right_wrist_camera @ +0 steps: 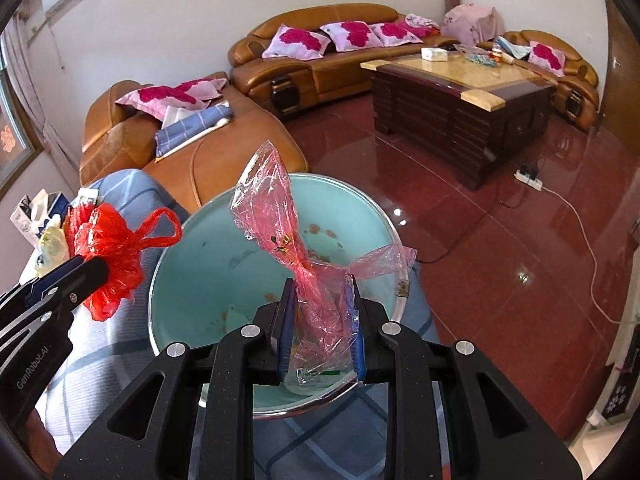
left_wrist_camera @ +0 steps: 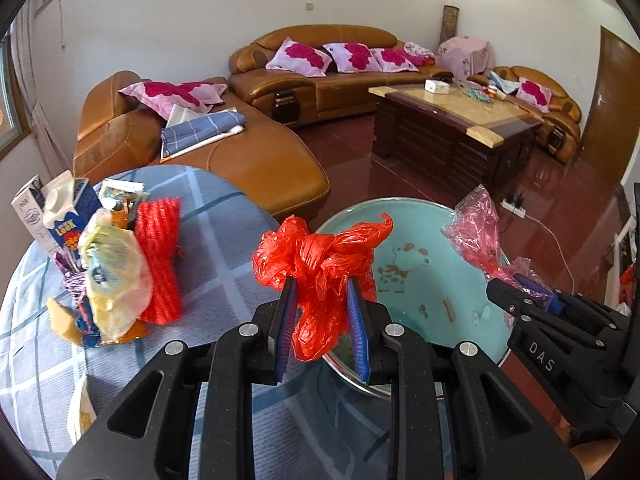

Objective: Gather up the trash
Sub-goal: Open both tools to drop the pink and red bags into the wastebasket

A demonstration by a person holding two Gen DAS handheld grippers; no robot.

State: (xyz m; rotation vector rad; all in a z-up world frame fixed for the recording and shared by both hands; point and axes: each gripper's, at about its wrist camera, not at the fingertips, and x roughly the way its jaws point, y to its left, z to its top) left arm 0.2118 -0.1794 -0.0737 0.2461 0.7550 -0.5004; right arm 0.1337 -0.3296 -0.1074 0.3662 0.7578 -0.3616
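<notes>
Now both grippers carry trash above the basin. Left gripper [left_wrist_camera: 322, 316]: fingers closed partway around a knotted red bag [left_wrist_camera: 320, 276], the plastic bunched between the pads and held clear of the table [left_wrist_camera: 224, 240]. Right gripper [right_wrist_camera: 320, 320]: fingers likewise closed partway on a crumpled pink wrapper [right_wrist_camera: 296, 264], which stands up from the pads over the basin's interior. Basin [right_wrist_camera: 192, 264]: pale green, at the table's edge, almost empty; only small scraps show on its floor. Step in hand, as judged: delivery of two collected pieces to the basin, neither yet released. The next move calls for lowering each piece inside the rim, then opening the fingers so the light plastic drops and does not cling to the pads. Further trash waits at the table's far left: a red net [left_wrist_camera: 160, 256], a carton [left_wrist_camera: 68, 216] and mixed wrappers [left_wrist_camera: 108, 280], touching in one pile.
</notes>
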